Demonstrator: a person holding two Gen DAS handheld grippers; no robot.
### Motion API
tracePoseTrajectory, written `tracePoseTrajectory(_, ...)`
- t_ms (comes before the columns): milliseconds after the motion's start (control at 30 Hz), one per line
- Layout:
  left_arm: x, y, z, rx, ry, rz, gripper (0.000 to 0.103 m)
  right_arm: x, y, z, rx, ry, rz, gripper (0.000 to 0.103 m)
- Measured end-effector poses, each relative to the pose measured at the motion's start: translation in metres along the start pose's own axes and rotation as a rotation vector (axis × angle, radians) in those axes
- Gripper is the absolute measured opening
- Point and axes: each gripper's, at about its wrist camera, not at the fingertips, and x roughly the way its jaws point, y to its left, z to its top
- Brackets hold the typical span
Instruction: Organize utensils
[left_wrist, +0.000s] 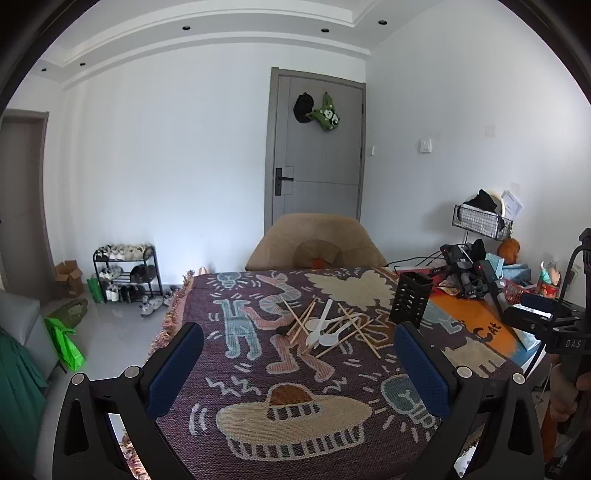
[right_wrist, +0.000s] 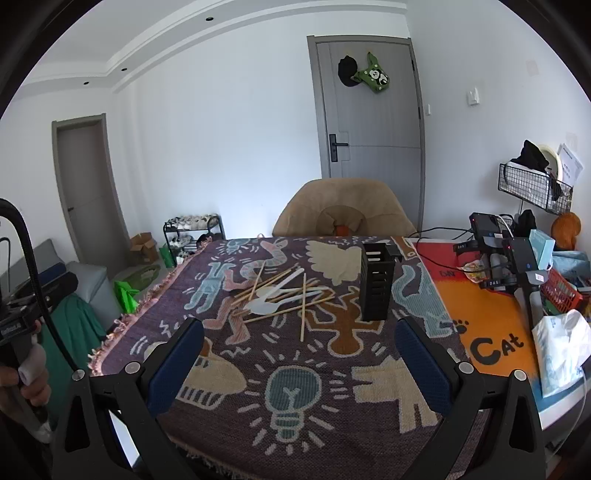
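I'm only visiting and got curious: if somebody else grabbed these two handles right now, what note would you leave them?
Left gripper: open, empty, short of the pile.
Right gripper: open, empty, also hanging back.
Wooden chopsticks and white plastic spoons lie jumbled together mid-cloth on the patterned tablecloth.
Black slotted holder stands upright just right of the pile; nothing visible inside.
Done: nothing yet.
Left: sort everything into the holder.
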Motion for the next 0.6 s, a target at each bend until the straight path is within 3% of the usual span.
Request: tracePoseTrajectory(600,-0.0004,-0.0039,-0.004,0.012,-0.013,-0.004,0.102,-0.002,-0.0028,-0.0005,0.005,-0.001,0.0,0.103)
